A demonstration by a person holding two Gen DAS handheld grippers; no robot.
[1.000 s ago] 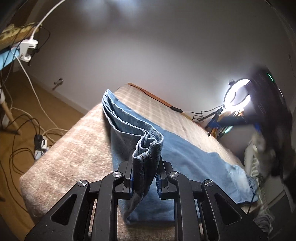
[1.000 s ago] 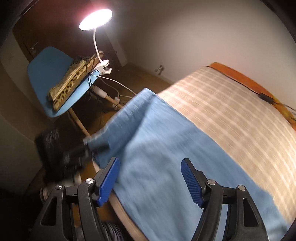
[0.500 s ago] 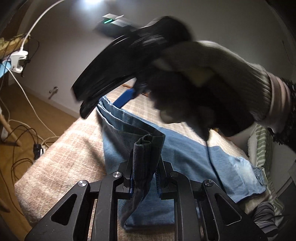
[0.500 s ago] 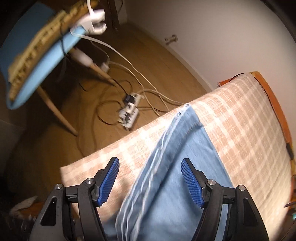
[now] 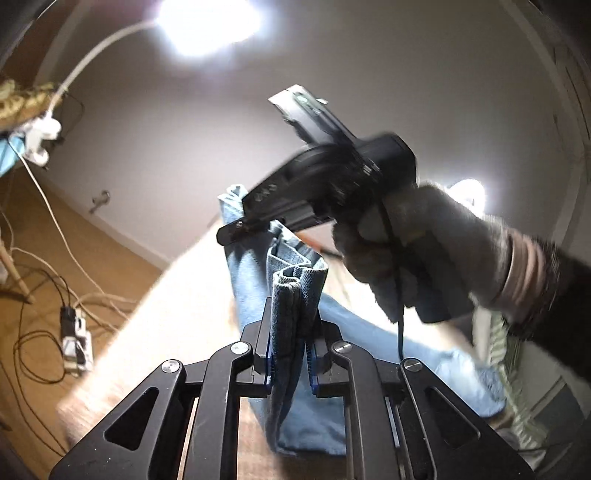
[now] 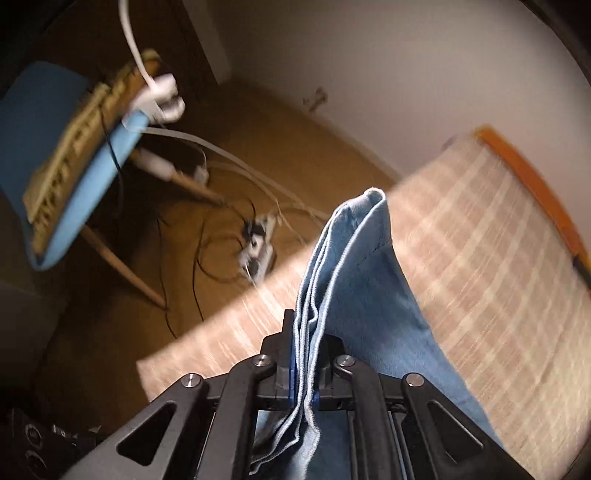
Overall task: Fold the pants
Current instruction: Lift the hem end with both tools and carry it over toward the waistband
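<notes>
Right hand-held gripper (image 6: pixel 303 384) jaws just closed on pants (image 6: pixel 369 288) hem edge, cloth pinched between. Left hand-held gripper (image 5: pixel 289 363) clamped on bunched hem. Pants lifted off bed (image 6: pixel 480 229); fold-over judged ready.

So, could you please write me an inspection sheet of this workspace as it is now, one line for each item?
Surface: bed with a checked beige cover.
Job's things: blue jeans, partly lifted off the bed, bunched in layers.
Clutter: blue chair with a patterned item on its seat.
Grippers: left gripper shut on a fold of the jeans; right gripper has just closed on the jeans' edge; a gloved hand holds it.
Cables: power strip and loose wires on the floor.
Surroundings: wooden floor, pale wall, bright lamp on a white arm.
</notes>
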